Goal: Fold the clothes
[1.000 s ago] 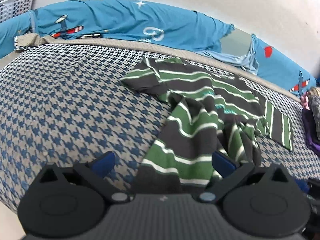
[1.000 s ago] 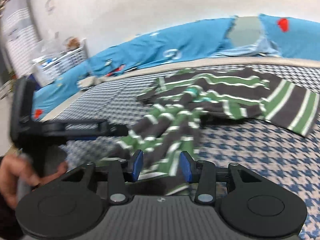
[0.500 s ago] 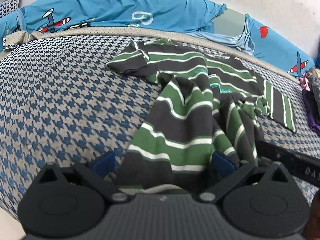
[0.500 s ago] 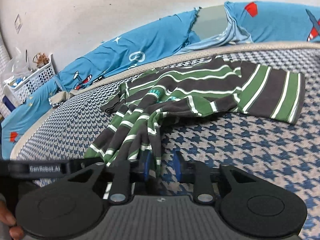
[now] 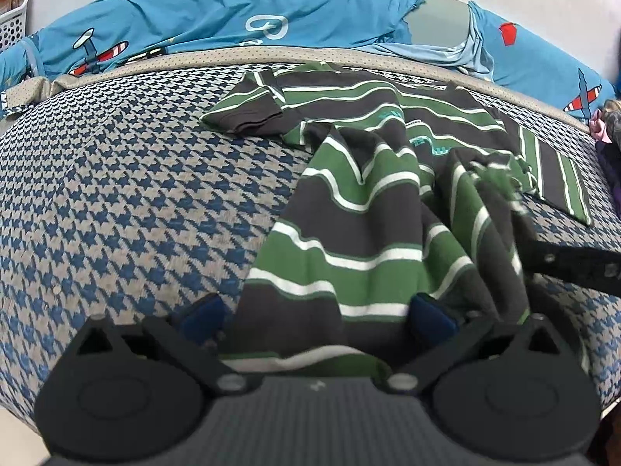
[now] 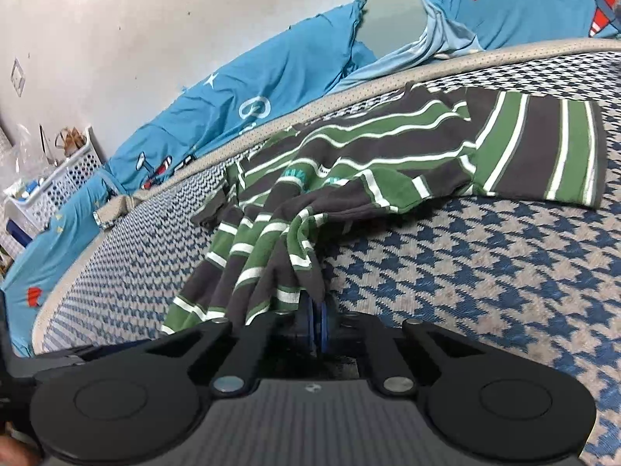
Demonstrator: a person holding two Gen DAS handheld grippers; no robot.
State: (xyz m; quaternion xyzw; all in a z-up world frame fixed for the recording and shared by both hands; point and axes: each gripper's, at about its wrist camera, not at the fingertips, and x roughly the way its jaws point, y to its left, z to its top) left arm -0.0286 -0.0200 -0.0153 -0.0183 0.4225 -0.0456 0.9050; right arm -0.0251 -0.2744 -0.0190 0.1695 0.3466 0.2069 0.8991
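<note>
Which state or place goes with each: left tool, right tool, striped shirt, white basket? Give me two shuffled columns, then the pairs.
Things:
1. left tool
2. right tool
3. striped shirt
4. white basket

States or places:
A. partly lifted, rumpled, on the houndstooth cover
B. shut on bunched hem
C. beside the bed, by the wall
D. open, fabric between its fingers

Pairs: 1-D, 2-B, 3-A, 4-C

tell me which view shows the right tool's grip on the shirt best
The right wrist view: the right tool is shut on a bunched shirt edge. The left wrist view shows only a dark bar, probably that tool, beside the shirt, its grip hidden.
</note>
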